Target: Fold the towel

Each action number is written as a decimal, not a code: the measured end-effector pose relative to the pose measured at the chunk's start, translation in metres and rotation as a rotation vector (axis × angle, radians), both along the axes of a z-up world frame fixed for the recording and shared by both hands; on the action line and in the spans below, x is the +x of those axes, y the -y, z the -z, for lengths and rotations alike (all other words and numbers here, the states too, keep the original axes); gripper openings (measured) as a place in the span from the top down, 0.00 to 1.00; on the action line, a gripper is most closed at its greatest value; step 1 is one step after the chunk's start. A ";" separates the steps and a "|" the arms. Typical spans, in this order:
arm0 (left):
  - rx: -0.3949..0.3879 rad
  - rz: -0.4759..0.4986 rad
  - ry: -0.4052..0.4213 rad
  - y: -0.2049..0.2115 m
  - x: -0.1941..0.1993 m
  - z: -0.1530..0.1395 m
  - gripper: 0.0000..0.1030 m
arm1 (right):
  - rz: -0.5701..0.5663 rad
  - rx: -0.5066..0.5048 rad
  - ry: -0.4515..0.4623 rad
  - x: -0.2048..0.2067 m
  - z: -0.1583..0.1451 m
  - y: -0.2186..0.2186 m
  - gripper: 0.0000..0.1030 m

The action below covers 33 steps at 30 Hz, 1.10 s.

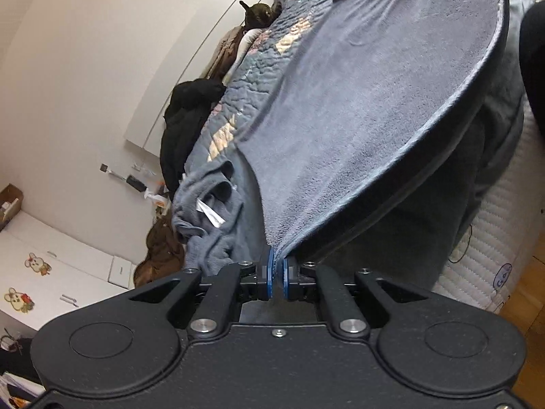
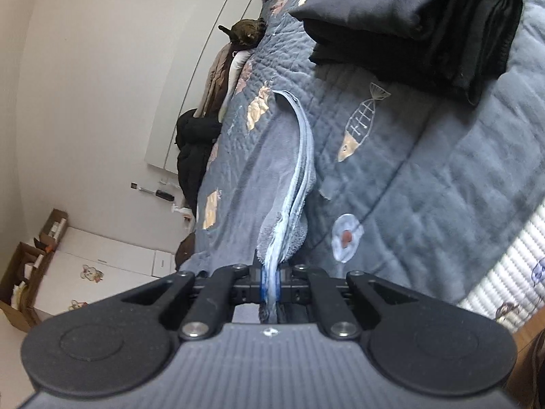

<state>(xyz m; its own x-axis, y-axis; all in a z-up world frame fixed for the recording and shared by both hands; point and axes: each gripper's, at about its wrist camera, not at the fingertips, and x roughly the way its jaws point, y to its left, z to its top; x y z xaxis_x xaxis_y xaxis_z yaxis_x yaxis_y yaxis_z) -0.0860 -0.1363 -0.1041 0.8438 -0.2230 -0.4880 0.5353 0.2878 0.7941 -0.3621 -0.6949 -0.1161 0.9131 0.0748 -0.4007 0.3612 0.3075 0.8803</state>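
Quilted blue bedcover (image 2: 425,170) with fish motifs filled both my views, and one grey-blue towel (image 1: 357,102) lay on the bed, its long axis running away from me toward the far wardrobe. My left hand-held gripper (image 1: 278,277) pinched its near corner; my right hand-held gripper (image 2: 270,283) was clamped on its doubled hem. I counted two hand-held grippers, one crumpled grey cloth (image 1: 211,214)

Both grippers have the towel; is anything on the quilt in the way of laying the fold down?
Nothing visible on the quilt right ahead. The crumpled grey cloth lies left of the towel; folded dark clothes sit farther back.
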 end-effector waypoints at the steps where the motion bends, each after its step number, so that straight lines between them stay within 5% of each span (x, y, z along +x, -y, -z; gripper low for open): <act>1: 0.002 0.003 0.000 -0.001 -0.001 -0.008 0.94 | -0.003 -0.002 -0.002 -0.003 -0.005 0.000 0.95; 9: 0.000 0.024 -0.055 -0.013 -0.033 -0.051 0.94 | -0.025 -0.018 -0.018 -0.029 -0.045 0.001 0.95; 19: -0.007 -0.014 -0.186 -0.037 -0.085 -0.028 0.94 | -0.034 0.016 -0.113 -0.076 -0.038 -0.004 0.95; 24: -0.011 -0.009 -0.171 -0.019 -0.051 -0.025 0.94 | -0.040 -0.006 -0.103 -0.048 -0.033 0.007 0.96; 33: -0.019 -0.020 -0.128 0.034 0.057 -0.029 0.95 | -0.017 -0.028 -0.065 0.070 -0.034 0.052 0.95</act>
